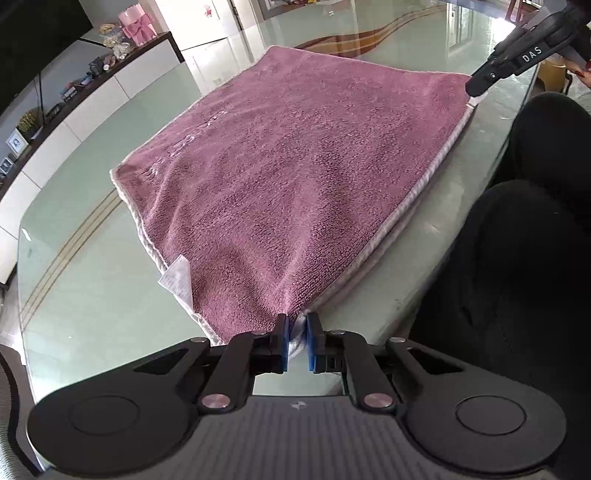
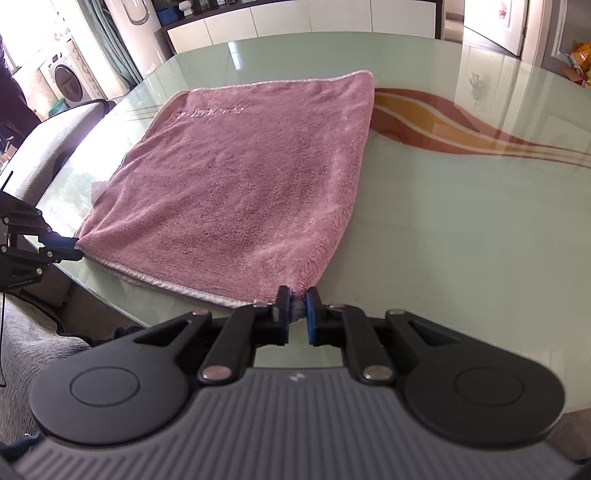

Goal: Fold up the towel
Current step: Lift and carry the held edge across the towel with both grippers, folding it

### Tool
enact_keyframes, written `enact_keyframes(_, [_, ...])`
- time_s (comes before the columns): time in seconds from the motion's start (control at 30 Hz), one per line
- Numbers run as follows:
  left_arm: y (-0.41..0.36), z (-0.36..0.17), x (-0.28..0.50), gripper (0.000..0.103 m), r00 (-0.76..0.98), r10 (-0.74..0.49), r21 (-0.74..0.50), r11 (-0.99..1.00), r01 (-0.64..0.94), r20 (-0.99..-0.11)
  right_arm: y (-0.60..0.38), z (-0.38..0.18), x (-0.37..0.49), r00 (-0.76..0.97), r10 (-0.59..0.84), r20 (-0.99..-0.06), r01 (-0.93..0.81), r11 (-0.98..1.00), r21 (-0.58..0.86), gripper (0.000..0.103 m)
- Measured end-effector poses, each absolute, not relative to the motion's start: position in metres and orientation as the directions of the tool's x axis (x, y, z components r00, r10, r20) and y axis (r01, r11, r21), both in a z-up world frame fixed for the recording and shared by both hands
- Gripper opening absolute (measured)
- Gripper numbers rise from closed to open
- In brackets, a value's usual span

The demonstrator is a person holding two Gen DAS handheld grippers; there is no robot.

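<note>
Clamped on the pink towel (image 1: pixel 295 166) by its two near corners, left hand-held gripper (image 1: pixel 296 326) and right hand-held gripper (image 2: pixel 295 304), likely keeping the doubled layers, flat mid-frame on the table (image 2: pixel 461 221), aligned.

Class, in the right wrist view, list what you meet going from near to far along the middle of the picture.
right gripper → pink towel → glass table → white cabinets
</note>
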State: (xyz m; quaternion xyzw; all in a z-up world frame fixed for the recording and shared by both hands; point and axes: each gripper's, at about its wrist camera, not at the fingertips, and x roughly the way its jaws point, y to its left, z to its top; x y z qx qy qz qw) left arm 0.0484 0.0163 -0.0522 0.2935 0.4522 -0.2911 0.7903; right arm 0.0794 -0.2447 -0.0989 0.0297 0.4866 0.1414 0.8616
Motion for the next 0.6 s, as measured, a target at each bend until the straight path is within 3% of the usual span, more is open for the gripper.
enact_keyframes(0.6, [0.015, -0.032, 0.058, 0.011, 0.456, -0.199, 0.225, 0.660, 0.717, -0.868, -0.260, -0.076, 0.085, 0.529, 0.320, -0.786, -0.218, 0.946, 0.238, 0.009])
